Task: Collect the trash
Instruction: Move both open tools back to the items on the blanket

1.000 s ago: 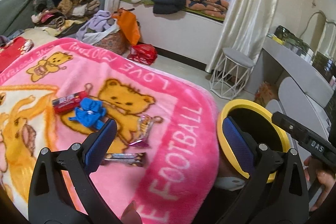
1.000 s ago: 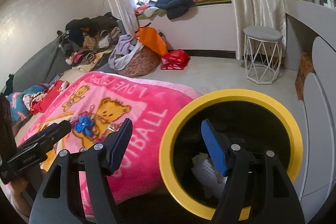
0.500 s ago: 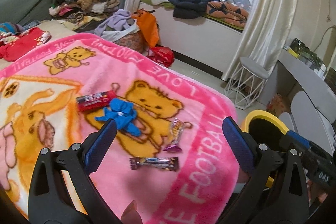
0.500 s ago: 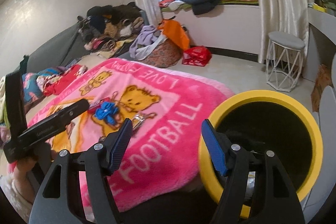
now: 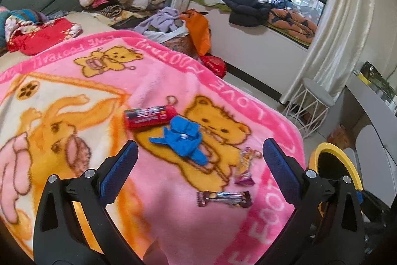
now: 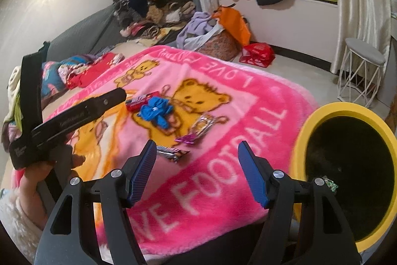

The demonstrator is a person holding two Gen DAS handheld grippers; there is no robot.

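Pink fleece, printed with teddy bears and the words LOVE FOOTBALL, is covering the bed where the litter is lying, with heaps of clothing piled behind it near the window. Four scraps are sitting on the blanket: a red wrapper at roughly 11 o'clock from the blanket's centre bear, a crumpled blue wad touching it just below, a clear purple-ended candy wrapper at about 4 o'clock, and a dark snack-bar wrapper nearest the foot edge. A yellow-rimmed bin is standing on the floor beside the bed's corner, at 3 o'clock, with some waste already showing inside.

Both tools are hanging empty above the blanket. The left tool is spread wide, framing the blue wad and the wrappers; the right tool is likewise gaping, with the bar wrapper just ahead of its left finger.

All four pieces are probably featherlight, thin and crinkly, and the foil ones are likely slippery. Since the plush pile is giving underneath, pinching a raised crimped end or a fold is looking safer than pressing flat. The blue wad seems soft and bulky enough to take across its middle.
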